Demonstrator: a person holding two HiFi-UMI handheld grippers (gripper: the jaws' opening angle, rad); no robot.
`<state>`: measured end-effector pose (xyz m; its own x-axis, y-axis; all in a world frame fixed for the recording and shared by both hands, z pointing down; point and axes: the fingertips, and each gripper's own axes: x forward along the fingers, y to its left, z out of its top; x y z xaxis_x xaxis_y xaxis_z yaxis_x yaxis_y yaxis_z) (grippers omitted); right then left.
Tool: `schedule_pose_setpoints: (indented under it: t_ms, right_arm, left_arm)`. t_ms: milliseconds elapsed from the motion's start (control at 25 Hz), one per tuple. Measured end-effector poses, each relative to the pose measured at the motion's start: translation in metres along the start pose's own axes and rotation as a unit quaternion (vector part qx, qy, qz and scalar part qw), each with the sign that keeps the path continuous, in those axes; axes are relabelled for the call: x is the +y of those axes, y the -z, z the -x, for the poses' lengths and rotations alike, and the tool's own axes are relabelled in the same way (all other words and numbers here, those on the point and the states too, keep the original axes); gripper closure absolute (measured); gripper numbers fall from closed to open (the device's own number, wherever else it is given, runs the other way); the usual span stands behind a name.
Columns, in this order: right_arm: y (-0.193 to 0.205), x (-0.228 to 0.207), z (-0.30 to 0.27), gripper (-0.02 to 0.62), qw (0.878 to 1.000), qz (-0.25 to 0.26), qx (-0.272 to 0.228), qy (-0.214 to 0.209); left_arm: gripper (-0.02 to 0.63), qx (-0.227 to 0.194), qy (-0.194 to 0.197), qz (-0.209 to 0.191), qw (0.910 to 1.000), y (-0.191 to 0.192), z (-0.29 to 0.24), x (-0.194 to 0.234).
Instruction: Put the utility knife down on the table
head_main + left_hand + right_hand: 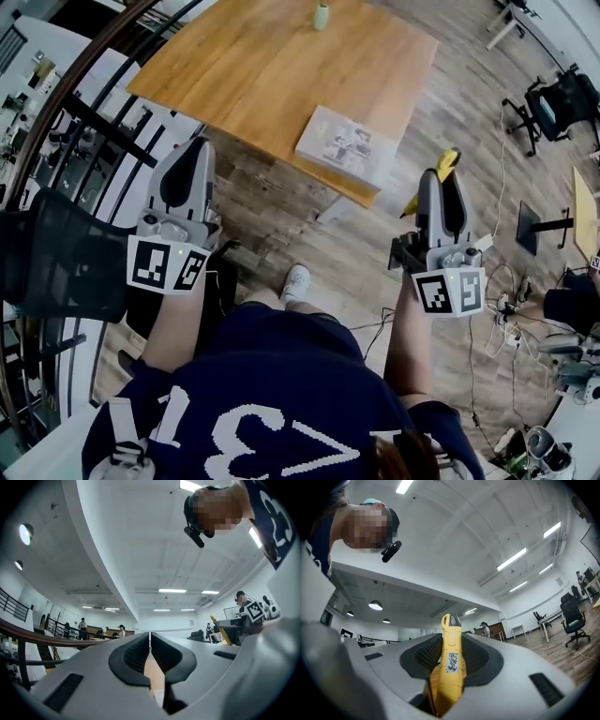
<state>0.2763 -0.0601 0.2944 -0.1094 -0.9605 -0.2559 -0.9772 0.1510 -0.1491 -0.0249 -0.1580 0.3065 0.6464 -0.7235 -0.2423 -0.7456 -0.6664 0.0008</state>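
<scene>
Wooden table [262, 75] fills the upper middle of the head view, with a white box [345, 145] lying by its near edge. The right gripper [451, 641] clamps its jaws on the yellow utility knife [450, 667], held over the floor [366, 248] off the table's near right corner. The left gripper [150, 641] has its jaws pressed together, holding nothing.
</scene>
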Motion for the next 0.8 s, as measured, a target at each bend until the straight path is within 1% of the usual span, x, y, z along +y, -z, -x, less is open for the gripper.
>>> schedule_pose_setpoints:
  t_ms: [200, 400, 600, 800]
  right_arm:
    - [0.008, -0.031, -0.031, 0.456, 1.0, -0.016, 0.0, -0.001]
    - [0.004, -0.039, -0.059, 0.455, 1.0, -0.019, 0.002, -0.007]
    - [0.003, -0.045, -0.1, 0.456, 1.0, -0.006, -0.007, 0.008]
    - [-0.024, -0.037, -0.151, 0.456, 0.999, 0.012, -0.021, 0.027]
  left_arm:
    - [0.583, 0.016, -0.017, 0.005, 0.9997, 0.015, -0.032, 0.006]
    - [0.583, 0.018, -0.015, 0.004, 0.9997, 0.011, -0.065, 0.013]
    - [0.583, 0.005, 0.009, 0.013, 0.9999, 0.017, -0.116, 0.038]
    - [0.583, -0.007, 0.051, 0.016, 0.9986, -0.007, -0.168, 0.065]
